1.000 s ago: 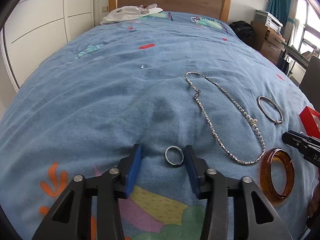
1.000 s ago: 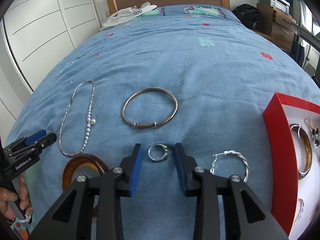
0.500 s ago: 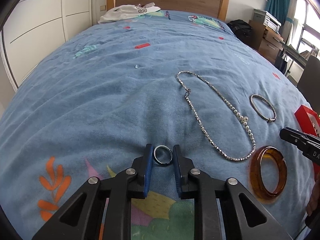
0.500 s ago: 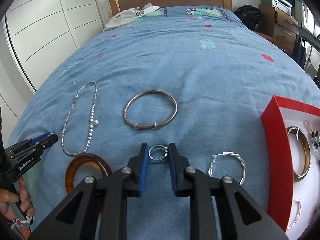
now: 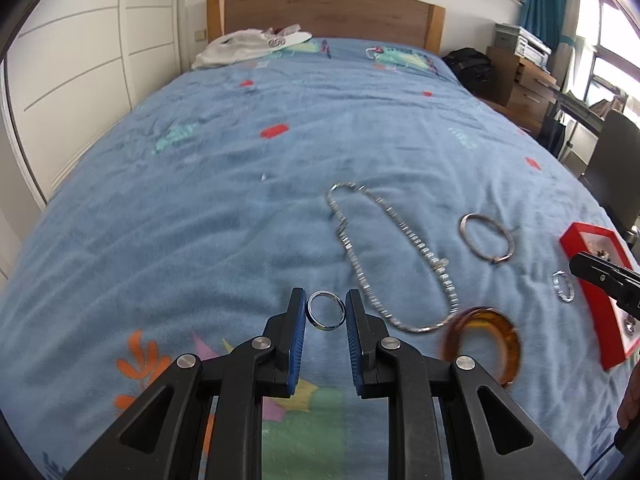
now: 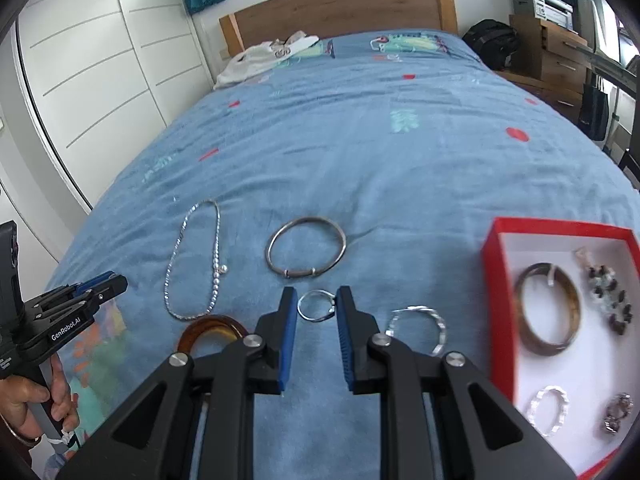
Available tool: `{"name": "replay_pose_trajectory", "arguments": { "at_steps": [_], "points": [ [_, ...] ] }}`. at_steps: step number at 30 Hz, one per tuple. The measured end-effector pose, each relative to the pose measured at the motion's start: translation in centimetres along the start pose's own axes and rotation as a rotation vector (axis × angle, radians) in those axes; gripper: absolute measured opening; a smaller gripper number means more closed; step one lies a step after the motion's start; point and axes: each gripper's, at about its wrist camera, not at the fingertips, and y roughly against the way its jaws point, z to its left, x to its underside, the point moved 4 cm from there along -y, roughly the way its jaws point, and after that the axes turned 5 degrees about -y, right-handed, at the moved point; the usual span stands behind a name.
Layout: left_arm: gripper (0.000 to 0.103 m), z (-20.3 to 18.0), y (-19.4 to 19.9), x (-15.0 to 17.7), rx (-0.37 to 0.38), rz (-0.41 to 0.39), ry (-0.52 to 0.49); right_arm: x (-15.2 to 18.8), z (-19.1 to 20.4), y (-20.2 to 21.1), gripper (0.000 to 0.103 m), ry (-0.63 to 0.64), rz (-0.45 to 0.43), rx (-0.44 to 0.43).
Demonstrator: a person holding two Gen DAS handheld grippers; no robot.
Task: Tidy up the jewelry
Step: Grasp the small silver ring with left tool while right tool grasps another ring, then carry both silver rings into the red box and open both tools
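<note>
Left gripper (image 5: 326,314) clamps plain silver band ring (image 5: 326,315); right gripper (image 6: 317,306) clamps thin silver ring (image 6: 316,305) with small setting. "GenRobot.AI" on left gripper body.

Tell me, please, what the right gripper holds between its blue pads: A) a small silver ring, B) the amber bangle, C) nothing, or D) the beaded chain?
A: in the right wrist view, the right gripper pinches a small silver ring between its pads.
</note>
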Motion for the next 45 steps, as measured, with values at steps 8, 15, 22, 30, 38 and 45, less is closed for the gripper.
{"name": "replay_pose_trajectory", "arguments": {
  "at_steps": [8,15,22,30,38,45],
  "points": [
    [0.019,-5.6,2.9,-3.0,0.068,-0.049,-0.060,-0.7,-4.0,4.9,0.019,-0.048,-0.052,0.042],
    [0.019,-15.0,3.6,-5.1,0.220,-0.074,-0.128,0.6,-11.3,8.9,0.019,-0.100,-0.052,0.143],
    [0.019,-25.6,2.4,-5.6,0.374,-0.051,-0.209,1.9,-18.9,11.2,0.019,-0.145,-0.022,0.232],
    [0.019,-33.9,-0.2,-3.4,0.453,0.027,-0.302,2.9,-22.4,10.0,0.019,-0.119,0.062,0.177],
    [0.019,-36.7,-2.7,-1.1,0.431,0.116,-0.380,3.6,-23.2,7.5,0.019,-0.051,0.153,0.121],
    [0.019,-37.0,-3.9,0.5,0.402,0.153,-0.439,4.1,-23.7,6.4,0.019,0.000,0.204,0.123]
  ]
}}
